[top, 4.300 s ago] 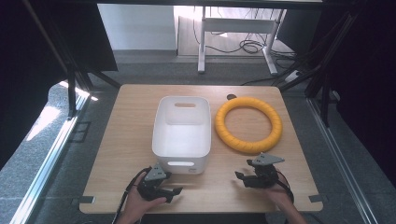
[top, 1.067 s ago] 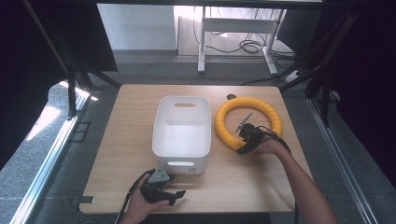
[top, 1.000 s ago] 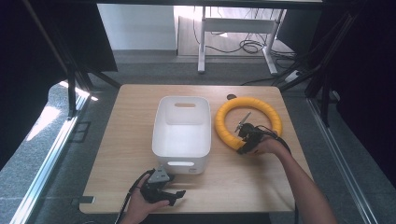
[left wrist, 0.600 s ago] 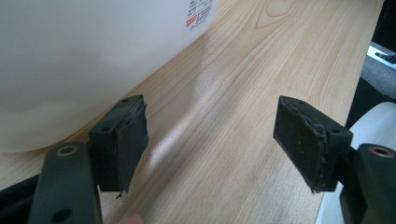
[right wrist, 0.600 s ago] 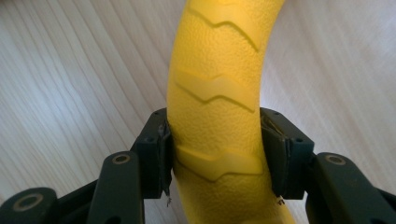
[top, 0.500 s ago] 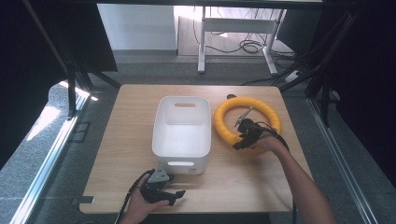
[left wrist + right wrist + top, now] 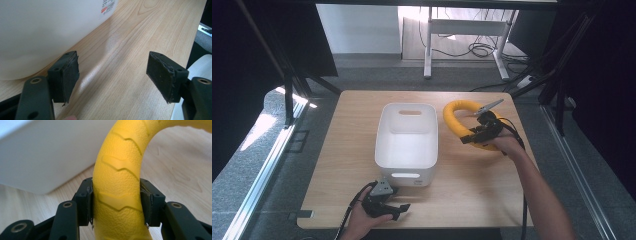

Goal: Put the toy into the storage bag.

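My right gripper (image 7: pixel 116 202) clamps the ring's (image 7: pixel 457 120) near arc, textured, stiff-looking, probably light; left gripper (image 7: pixel 112 75) wide open, empty.

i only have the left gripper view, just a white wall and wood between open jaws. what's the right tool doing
Observer: The right tool is shut on the yellow ring, jaws clamped on both sides of it.
Operator: is the ring flat on the table
Observer: No, the high view shows it tilted up, its near side raised in the tool.
Operator: what's my white wall
Observer: A white bin, open and empty, left of the ring.
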`<control>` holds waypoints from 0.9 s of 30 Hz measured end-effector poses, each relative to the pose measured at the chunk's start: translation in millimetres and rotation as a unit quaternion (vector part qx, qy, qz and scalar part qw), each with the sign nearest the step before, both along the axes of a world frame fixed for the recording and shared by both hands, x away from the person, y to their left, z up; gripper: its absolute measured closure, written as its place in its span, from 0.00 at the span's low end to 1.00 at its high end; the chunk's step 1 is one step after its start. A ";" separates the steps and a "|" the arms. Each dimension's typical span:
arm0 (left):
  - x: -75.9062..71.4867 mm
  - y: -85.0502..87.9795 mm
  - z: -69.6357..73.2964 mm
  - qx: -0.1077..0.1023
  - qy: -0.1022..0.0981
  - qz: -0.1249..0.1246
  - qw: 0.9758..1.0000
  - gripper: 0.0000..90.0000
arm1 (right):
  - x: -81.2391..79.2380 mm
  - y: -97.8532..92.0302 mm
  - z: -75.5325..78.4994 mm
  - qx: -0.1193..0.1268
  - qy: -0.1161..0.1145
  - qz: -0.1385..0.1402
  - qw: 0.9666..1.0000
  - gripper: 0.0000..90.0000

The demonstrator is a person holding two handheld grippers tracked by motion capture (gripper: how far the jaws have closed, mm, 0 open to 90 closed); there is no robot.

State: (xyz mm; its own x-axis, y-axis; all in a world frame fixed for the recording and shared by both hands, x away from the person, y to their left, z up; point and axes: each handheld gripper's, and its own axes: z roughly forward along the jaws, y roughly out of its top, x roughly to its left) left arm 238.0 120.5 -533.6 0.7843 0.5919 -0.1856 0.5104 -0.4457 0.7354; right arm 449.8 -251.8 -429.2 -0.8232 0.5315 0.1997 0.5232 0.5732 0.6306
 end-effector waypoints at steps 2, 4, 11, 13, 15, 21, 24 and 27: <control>0.0 -0.1 -0.1 0.000 0.000 0.000 1.000 0.29 | 0.0 -0.9 2.1 0.006 0.000 -0.001 1.000 0.57; 0.0 -0.2 -0.1 0.000 0.000 0.000 1.000 0.29 | 0.6 -5.9 11.5 0.032 -0.002 -0.010 0.999 0.57; 0.2 -0.3 -0.4 -0.002 0.001 0.001 1.000 0.29 | 0.2 -19.2 30.2 0.084 -0.017 -0.028 0.996 0.58; 0.2 -0.2 -0.3 -0.002 0.001 0.001 1.000 0.29 | -0.1 -21.5 33.2 0.094 -0.018 -0.029 0.995 0.58; 0.2 -0.1 -0.2 -0.002 0.001 0.001 1.000 0.29 | -1.7 -25.7 39.9 0.110 -0.026 -0.034 0.993 0.58; 0.2 -0.4 -0.5 -0.002 0.001 0.001 1.000 0.29 | -4.7 -31.8 46.9 0.138 -0.037 -0.042 0.989 0.58; 0.3 -0.3 -0.5 -0.002 0.000 0.002 1.000 0.29 | -7.3 -34.6 51.1 0.149 -0.045 -0.047 0.987 0.58; 0.6 -0.2 -0.7 0.001 0.000 0.000 1.000 0.29 | -9.2 -37.5 55.5 0.162 -0.050 -0.048 0.984 0.58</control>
